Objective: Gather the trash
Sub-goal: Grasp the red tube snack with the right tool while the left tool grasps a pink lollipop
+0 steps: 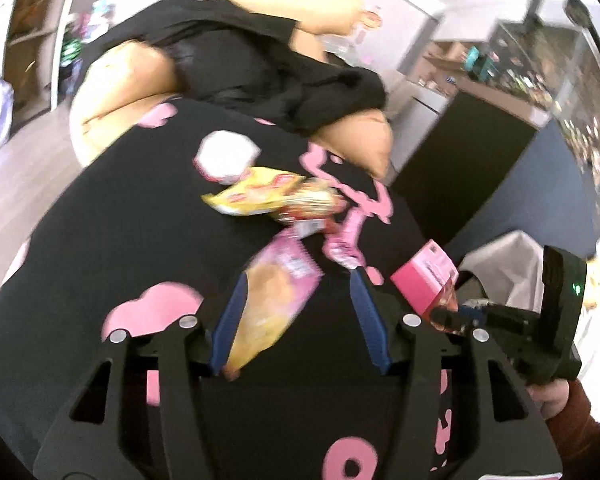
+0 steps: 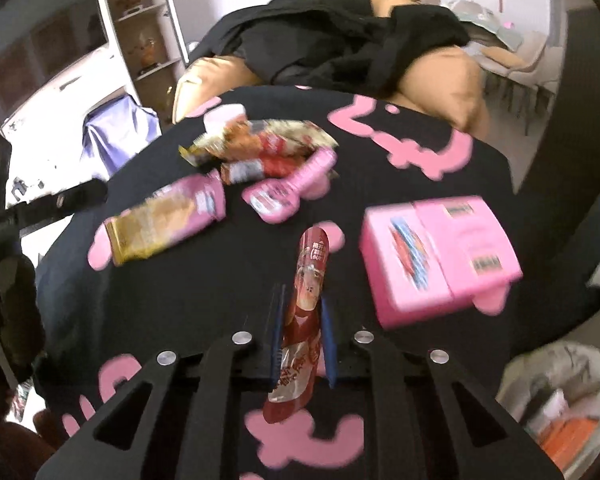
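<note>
In the right wrist view my right gripper (image 2: 302,300) is shut on a long red snack wrapper (image 2: 308,280), which sticks out past both ends of the fingers. A pink box (image 2: 440,256) lies just right of it. My left gripper (image 1: 302,316) stands open. A pink and gold wrapper (image 1: 276,300) rests against its left finger (image 1: 232,320), clear of the right finger. This wrapper (image 2: 168,220) also shows on the cloth in the right wrist view. The left wrist view catches the right gripper (image 1: 446,314) beside the pink box (image 1: 424,280).
A black cloth with pink shapes (image 2: 380,184) covers the table. A pile of wrappers (image 2: 260,144) and a pink flat pack (image 2: 288,188) lie farther back. A white bag with trash (image 2: 560,400) hangs low right. Black clothing on a tan sofa (image 2: 440,76) lies beyond.
</note>
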A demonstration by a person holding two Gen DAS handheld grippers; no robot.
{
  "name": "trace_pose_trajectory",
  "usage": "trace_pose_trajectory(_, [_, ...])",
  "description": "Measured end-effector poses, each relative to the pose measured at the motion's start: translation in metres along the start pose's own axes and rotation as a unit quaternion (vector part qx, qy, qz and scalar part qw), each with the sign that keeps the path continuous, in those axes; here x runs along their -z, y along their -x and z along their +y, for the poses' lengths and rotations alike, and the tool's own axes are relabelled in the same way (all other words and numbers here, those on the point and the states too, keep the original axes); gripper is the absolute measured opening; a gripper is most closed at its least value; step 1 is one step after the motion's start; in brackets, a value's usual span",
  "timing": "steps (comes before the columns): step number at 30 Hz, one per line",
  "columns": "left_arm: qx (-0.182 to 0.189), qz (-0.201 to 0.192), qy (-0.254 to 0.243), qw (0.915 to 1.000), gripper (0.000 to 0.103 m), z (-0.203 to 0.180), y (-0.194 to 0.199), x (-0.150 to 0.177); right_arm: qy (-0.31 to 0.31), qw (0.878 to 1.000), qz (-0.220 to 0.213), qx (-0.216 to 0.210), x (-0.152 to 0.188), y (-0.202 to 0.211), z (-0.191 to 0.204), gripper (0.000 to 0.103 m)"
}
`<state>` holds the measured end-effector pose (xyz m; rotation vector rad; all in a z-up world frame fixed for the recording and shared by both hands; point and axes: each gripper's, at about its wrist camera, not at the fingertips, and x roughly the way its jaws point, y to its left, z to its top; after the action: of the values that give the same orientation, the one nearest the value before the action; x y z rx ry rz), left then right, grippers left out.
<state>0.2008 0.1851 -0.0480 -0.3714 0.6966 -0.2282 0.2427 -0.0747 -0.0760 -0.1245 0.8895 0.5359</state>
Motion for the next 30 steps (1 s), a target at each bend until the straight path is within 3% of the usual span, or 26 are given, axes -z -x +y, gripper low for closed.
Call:
trace_pose_trajectory(4, [-0.004,0.021,-0.051,0.9984,0.052,-0.032,-0.036,-0.007,-0.011,1.0,-0.012,0.01,0.021,0.008,-0.01,0.017])
trace_pose_trajectory(9, [-0.033,0.047,-0.095,0.9937,0.052,-0.059,-0.085,-0.007,-0.026,0.999,-0.028,0.026,0.041,0.015,-0.021,0.017])
trace_pose_trajectory(16, [-0.08,0.086,-0.089,0.9891,0.052,-0.064,-0.139,-0.01,-0.062,0.998,-0.027,0.004,0.058,0.013,-0.036,0.017])
trace_pose_trajectory(22, [-0.099,0.095,-0.089,0.9865,0.052,-0.068,-0.155,-0.012,-0.064,0.997,-0.031,0.0,0.062,0.015,-0.033,0.017])
trace_pose_trajectory(26, [-0.098,0.095,-0.098,0.9857,0.045,-0.07,-0.152,-0.012,-0.07,0.997,-0.033,-0.002,0.063,0.014,-0.034,0.017])
trace_pose_trajectory(27, [-0.096,0.095,-0.1,0.9858,0.027,-0.07,-0.15,-0.012,-0.071,0.997,-0.032,-0.002,0.063,0.015,-0.033,0.017])
trace_pose_trajectory(30, [-0.086,0.093,-0.088,0.988,0.024,-0.066,-0.135,-0.011,-0.07,0.997,-0.031,-0.001,0.063,0.016,-0.034,0.017])
